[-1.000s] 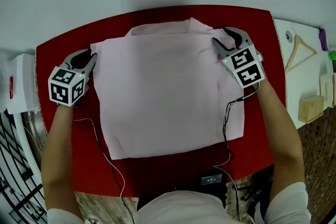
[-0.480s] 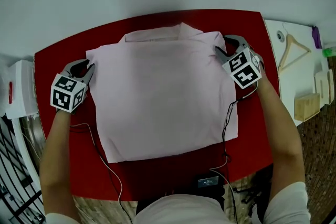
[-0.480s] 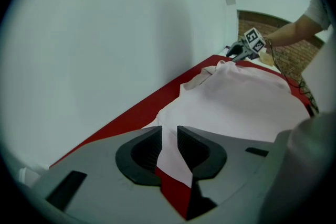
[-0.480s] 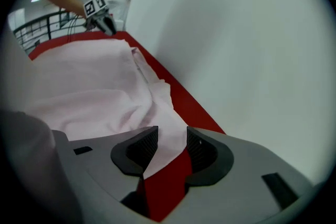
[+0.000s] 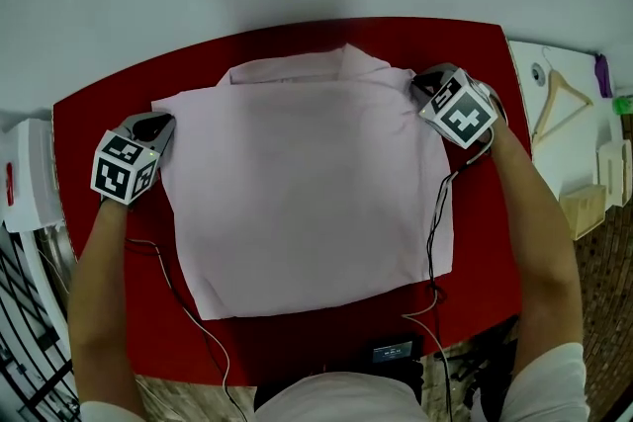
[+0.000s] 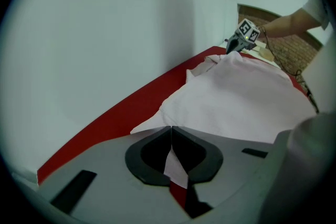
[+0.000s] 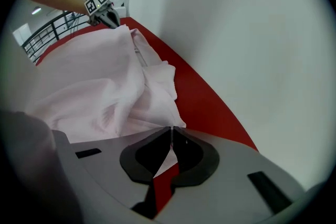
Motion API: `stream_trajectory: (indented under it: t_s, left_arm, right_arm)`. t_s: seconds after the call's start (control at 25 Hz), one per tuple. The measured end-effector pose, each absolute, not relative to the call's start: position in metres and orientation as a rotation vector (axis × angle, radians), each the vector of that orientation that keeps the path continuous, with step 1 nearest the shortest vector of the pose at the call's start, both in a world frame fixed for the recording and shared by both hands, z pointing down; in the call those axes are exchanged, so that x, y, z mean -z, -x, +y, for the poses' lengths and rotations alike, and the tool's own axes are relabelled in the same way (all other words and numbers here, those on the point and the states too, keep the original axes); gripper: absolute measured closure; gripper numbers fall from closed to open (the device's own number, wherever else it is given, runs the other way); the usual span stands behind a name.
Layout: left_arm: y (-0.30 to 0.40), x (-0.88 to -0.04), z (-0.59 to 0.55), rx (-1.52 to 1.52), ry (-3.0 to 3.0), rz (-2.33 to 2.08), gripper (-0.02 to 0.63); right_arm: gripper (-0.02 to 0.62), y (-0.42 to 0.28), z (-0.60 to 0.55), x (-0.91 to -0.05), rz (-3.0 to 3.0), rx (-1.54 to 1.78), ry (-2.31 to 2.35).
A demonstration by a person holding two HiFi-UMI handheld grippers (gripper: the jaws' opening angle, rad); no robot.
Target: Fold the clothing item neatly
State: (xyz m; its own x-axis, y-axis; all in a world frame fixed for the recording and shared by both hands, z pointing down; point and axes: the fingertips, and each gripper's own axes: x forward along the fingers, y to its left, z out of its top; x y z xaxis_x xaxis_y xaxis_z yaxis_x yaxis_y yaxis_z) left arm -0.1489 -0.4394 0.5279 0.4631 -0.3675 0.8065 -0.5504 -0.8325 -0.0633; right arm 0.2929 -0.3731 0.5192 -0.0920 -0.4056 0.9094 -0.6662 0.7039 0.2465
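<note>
A pale pink shirt [image 5: 307, 183] lies spread flat on the red table [image 5: 109, 114], collar end toward the wall. My left gripper [image 5: 158, 126] sits at the shirt's far left corner. In the left gripper view its jaws [image 6: 170, 131] are shut on a fold of the pink cloth [image 6: 236, 97]. My right gripper [image 5: 420, 86] is at the far right corner. Its jaws [image 7: 171, 131] have just been closing and now pinch the bunched shirt edge [image 7: 152, 97]. Each gripper shows small in the other's view: the right gripper [image 6: 239, 42], the left gripper [image 7: 107, 16].
A white wall runs close behind the table. To the right stands a white side table with a wooden hanger [image 5: 559, 94] and a wooden box [image 5: 584, 208]. Cables [image 5: 435, 242] trail over the table to a black device [image 5: 394, 351] at the front edge. A white object [image 5: 25, 183] stands left.
Both grippers have come down onto the shirt's far corners. The right jaws went from wide open to closed on the cloth. The left corner now reaches further outward.
</note>
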Motion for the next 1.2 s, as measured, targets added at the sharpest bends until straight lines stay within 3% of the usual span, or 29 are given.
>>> stream_trajectory:
  t_s: [0.6, 1.0, 1.08, 1.16, 1.2]
  left_arm:
    - [0.192, -0.516, -0.443, -1.115, -2.399, -1.050, 0.598]
    - [0.193, -0.525, -0.439, -1.113, -2.345, -1.067, 0.597]
    - [0.190, -0.521, -0.435, -1.115, -2.357, -1.050, 0.594]
    - [0.190, -0.513, -0.430, -1.106, -2.369, -1.047, 0.570]
    - [0.191, -0.510, -0.427, -1.097, -2.371, -1.048, 0.557]
  right_arm:
    - [0.571, -0.356, -0.395, -0.484, -1.733, -0.271, -1.290]
    - [0.569, -0.359, -0.399, -0.494, -1.694, -0.288, -1.451]
    - [0.557, -0.355, -0.401, -0.484, -1.730, -0.277, -1.483]
    - [0.481, -0.352, -0.400, -0.472, -1.757, -0.267, -1.501]
    - [0.477, -0.351, -0.398, -0.467, -1.764, -0.263, -1.502]
